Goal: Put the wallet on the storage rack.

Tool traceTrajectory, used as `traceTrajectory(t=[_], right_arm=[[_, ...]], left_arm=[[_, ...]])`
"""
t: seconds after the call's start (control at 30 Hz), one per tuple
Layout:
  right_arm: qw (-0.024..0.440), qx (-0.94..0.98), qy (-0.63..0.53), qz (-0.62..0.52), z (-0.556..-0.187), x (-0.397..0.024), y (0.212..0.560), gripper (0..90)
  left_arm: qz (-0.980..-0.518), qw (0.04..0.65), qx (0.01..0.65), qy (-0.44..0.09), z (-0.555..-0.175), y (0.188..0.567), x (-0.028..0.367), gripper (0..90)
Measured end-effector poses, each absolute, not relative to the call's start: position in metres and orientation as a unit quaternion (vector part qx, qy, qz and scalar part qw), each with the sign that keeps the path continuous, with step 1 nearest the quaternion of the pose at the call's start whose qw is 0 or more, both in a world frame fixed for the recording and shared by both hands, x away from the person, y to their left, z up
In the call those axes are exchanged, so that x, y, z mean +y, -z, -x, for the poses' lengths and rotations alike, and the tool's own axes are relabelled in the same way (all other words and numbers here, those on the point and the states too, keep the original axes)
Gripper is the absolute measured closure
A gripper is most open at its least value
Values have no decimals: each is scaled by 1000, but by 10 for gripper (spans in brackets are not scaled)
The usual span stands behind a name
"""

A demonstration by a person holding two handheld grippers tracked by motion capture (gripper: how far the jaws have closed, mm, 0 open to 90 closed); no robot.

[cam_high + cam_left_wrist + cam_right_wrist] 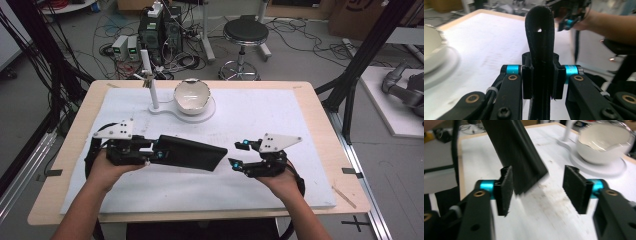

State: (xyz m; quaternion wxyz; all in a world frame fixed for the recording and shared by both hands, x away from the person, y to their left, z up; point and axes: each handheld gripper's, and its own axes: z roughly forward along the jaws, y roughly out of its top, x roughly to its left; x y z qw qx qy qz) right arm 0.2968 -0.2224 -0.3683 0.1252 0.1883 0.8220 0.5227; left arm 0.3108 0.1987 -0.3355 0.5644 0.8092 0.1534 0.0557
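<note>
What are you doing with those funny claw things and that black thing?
A person sits at a table with a gripper in each hand. The left gripper is shut on one end of a flat black pouch, holding it up over the white mat. The right gripper is open, its jaws spread just in front of the pouch's free end, not touching it. Farther back sits a white bowl on a white stand.

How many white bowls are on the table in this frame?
1. The single white, jagged-rimmed ceramic bowl sits on the round white stand at the table's far centre, beside an upright white post.
</note>
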Motion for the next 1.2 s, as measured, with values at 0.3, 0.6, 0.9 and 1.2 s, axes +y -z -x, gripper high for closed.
traceTrajectory(t=[0.3, 0.6, 0.9, 1.2], right_arm=[[140, 815, -502, -255, -297, -256, 378, 337], [151, 811, -494, -273, -296, -269, 380, 306], [141, 820, -474, -288, -303, -273, 394, 262], [141, 821, -462, -305, -306, -279, 398, 244]], left_arm=[[-837, 507, 167, -120, -331, 284, 192, 759], [-856, 464, 164, -158, -360, 237, 185, 758], [-865, 423, 199, -185, -405, 209, 184, 757], [-879, 377, 222, -193, -447, 203, 168, 757]])
